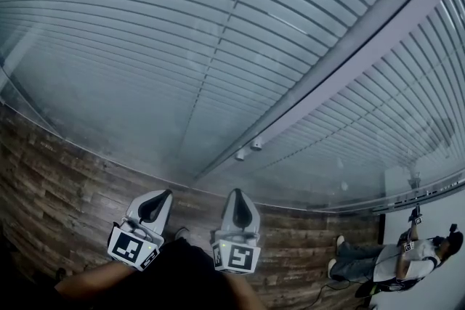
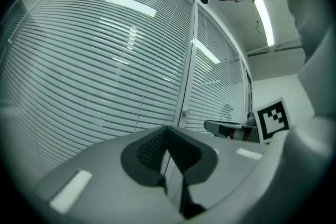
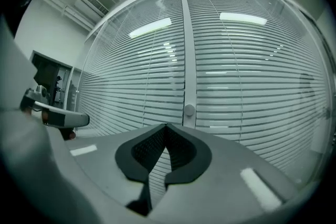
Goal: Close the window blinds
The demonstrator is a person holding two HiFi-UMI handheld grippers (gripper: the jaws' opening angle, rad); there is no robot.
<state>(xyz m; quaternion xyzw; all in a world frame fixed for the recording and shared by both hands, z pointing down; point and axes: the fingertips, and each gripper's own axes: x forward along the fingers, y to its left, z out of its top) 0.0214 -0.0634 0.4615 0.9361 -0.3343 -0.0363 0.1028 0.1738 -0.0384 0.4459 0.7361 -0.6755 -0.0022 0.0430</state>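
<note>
White slatted blinds point(image 1: 182, 47) hang behind two glass panes split by a pale upright frame point(image 1: 341, 65). Two small round knobs point(image 1: 248, 149) sit on that frame. One knob point(image 3: 188, 110) shows just above the jaws in the right gripper view, and a knob point(image 2: 184, 112) shows in the left gripper view too. My left gripper point(image 1: 155, 205) and right gripper point(image 1: 241, 208) are side by side, level, pointing at the glass and short of it. Both are shut with nothing between their jaws: left gripper point(image 2: 167, 131), right gripper point(image 3: 166, 128).
A wood-pattern floor point(image 1: 58, 185) runs along the foot of the glass. A person point(image 1: 396, 261) sits on the floor at the far right by a white wall point(image 1: 436, 229). Each gripper shows in the other's view: right gripper point(image 2: 231, 128), left gripper point(image 3: 58, 118).
</note>
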